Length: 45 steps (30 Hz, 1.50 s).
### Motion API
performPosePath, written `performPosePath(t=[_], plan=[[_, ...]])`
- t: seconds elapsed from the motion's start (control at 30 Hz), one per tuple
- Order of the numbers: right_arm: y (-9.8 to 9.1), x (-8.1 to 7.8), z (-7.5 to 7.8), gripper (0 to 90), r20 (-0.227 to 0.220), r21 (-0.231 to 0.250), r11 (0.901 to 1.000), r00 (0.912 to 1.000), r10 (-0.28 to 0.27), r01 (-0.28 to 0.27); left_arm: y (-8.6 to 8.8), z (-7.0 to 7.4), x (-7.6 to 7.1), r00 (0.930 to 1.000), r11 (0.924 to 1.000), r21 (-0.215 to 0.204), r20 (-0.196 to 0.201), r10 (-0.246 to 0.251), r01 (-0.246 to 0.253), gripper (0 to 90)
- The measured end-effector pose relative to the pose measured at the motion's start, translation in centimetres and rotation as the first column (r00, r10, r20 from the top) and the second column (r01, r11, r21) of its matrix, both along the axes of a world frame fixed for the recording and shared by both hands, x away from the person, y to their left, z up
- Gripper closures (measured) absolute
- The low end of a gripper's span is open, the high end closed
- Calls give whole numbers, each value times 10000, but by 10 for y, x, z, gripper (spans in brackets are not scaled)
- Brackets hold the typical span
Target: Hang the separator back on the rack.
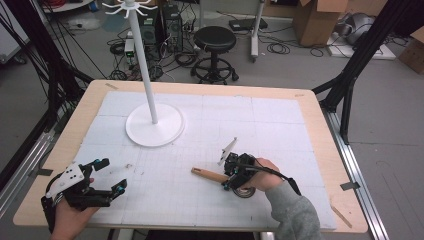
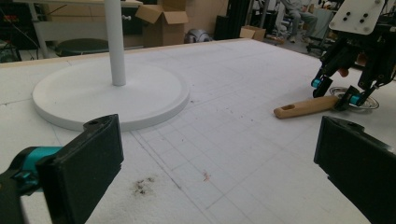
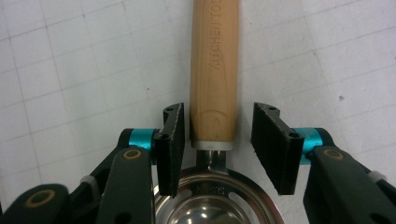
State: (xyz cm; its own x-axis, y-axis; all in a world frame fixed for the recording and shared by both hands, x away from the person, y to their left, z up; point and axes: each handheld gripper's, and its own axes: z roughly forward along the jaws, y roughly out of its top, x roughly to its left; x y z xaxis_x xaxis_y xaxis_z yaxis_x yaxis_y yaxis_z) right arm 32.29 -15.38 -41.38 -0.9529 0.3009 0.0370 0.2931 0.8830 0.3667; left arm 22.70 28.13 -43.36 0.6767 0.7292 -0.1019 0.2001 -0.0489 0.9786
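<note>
Right tongs (image 3: 217, 140) straddle the wooden handle (image 3: 215, 70) of the strainer (image 3: 212, 205), lower centre of the right gripper view: jaws part open, small gaps either side, no grip. Strainer lies flat on the table (image 1: 280, 120), lower right in the high view. Left tongs (image 2: 219, 177) wide open, empty.

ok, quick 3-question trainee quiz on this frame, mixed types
1. True or false: the right gripper has its pads pressed tight on the wooden handle.
2. Multiple choice: what stands at the far left of the table? A) a white stand with a round base B) a blue bucket C) a toolbox
3. Fill in: the wooden handle joins a ___ strainer ring.

Key:
1. False: the jaws straddle the handle with gaps on both sides.
2. A, the white stand.
3. Metal.
</note>
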Motion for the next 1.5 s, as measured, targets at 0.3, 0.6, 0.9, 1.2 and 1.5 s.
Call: performPosePath(t=[0.3,0.6,0.9,1.2,1.5], plan=[[2,-2,0,580,161,-195,9997,9998,126,-123,0,0,0,10000,10000,7,-9,-6,6,18],[5,-5,1,608,267,-442,9988,9994,224,-212,-1,0,0,10000,10000,8,-20,-41,41,18],[7,-5,1,625,251,-576,9980,9993,279,-264,-1,0,0,10000,10000,2,-55,-45,45,18],[9,-4,3,677,112,-727,9965,9991,410,-401,0,-1,-1,9999,9999,-54,-59,-162,162,18],[9,-4,3,684,67,-720,9970,9996,272,-266,2,-1,-2,9999,9999,-80,-77,-104,103,18]])
